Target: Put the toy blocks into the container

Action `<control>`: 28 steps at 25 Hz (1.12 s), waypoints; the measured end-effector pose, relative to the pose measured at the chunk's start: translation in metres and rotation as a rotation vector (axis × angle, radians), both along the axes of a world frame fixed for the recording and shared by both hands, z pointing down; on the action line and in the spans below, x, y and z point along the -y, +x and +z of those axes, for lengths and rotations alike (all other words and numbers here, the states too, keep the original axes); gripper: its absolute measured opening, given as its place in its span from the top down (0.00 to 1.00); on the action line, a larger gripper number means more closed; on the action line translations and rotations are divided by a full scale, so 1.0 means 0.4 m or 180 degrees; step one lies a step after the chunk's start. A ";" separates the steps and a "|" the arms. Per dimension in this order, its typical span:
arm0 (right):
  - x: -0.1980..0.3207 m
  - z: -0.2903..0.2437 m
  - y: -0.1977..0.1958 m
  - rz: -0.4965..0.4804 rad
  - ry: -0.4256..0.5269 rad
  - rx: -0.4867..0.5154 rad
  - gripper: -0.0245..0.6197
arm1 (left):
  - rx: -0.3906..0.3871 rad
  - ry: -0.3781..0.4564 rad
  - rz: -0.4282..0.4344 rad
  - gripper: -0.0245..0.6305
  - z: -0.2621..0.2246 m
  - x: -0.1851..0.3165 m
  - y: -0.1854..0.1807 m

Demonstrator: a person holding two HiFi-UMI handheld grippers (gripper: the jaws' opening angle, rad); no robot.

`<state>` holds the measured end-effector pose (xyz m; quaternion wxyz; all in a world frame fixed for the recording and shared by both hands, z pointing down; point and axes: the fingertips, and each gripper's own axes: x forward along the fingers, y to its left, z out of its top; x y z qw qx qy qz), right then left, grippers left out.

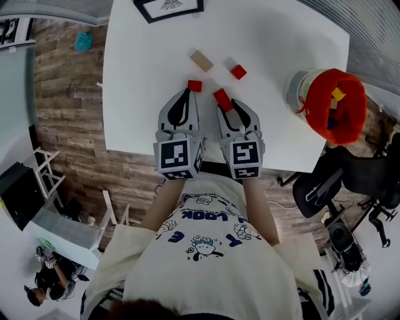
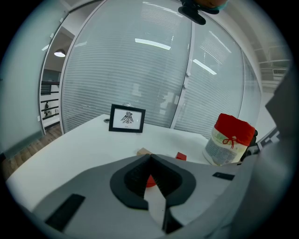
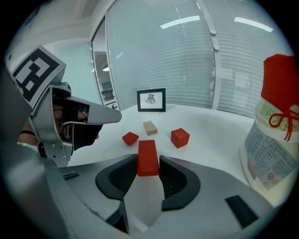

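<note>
My right gripper (image 1: 224,104) (image 3: 148,159) is shut on a long red block (image 1: 222,99) (image 3: 147,150), its pads against both long sides. My left gripper (image 1: 186,91) (image 2: 150,158) sits beside it with its tips together. A small red block (image 1: 195,85) (image 2: 149,181) (image 3: 130,138) lies on the table just off those tips. Farther out lie a tan block (image 1: 201,60) (image 3: 149,127) and a red cube (image 1: 238,72) (image 3: 180,137). The container (image 1: 297,87) (image 2: 224,147) (image 3: 273,149), a white tub with a red cloth lining, stands at the right with blocks inside.
A framed picture (image 1: 169,7) (image 2: 127,118) stands at the table's far edge. The white table (image 1: 137,75) ends just behind my grippers, close to the person's body. A black office chair (image 1: 350,178) stands on the floor to the right, below the container.
</note>
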<state>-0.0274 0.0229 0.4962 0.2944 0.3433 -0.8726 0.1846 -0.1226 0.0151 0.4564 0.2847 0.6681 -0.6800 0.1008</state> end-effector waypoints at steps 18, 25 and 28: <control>0.082 -0.115 0.005 0.0561 0.0326 0.0178 0.73 | -0.0055 0.0159 0.0525 0.92 -0.043 0.070 0.046; 0.101 -0.152 0.041 0.0744 0.0428 0.0227 0.73 | -0.0051 0.0205 0.0622 0.92 -0.059 0.082 0.070; 0.107 -0.163 0.058 0.0768 0.0470 0.0235 0.73 | -0.0039 0.0235 0.0617 0.92 -0.068 0.087 0.081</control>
